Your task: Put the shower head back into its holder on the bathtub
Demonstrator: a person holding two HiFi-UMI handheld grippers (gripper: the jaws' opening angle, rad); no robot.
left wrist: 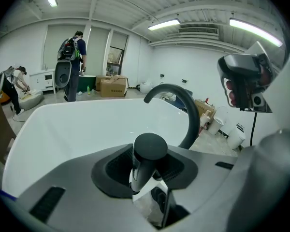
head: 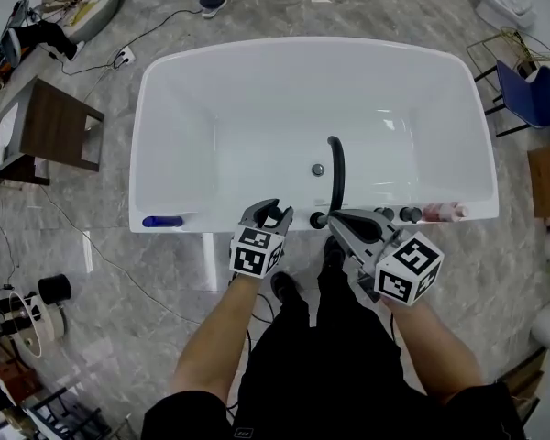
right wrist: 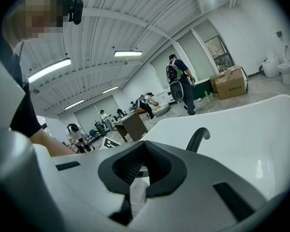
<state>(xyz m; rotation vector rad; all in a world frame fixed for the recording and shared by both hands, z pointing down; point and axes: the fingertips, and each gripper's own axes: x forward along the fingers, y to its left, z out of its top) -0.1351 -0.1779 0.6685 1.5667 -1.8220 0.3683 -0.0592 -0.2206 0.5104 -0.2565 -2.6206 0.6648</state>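
The shower head (left wrist: 149,152) is a slim chrome stick with a round black top. It stands between the notched pads of my left gripper (left wrist: 147,166), which is shut on it. In the head view my left gripper (head: 273,216) hangs over the near rim of the white bathtub (head: 211,220), just left of the black curved spout (head: 336,168). A dark fitting (left wrist: 158,198) shows under the jaws; I cannot tell whether it is the holder. My right gripper (head: 335,218) is shut with nothing in it, right of the spout's base, and its jaws (right wrist: 144,146) meet.
A blue thing (head: 162,221) lies on the rim at the left; black knobs (head: 408,214) and a pink item (head: 443,212) sit on it at the right. A wooden table (head: 60,126), floor cables and a blue chair (head: 536,94) flank the tub. People (left wrist: 72,62) stand beyond it.
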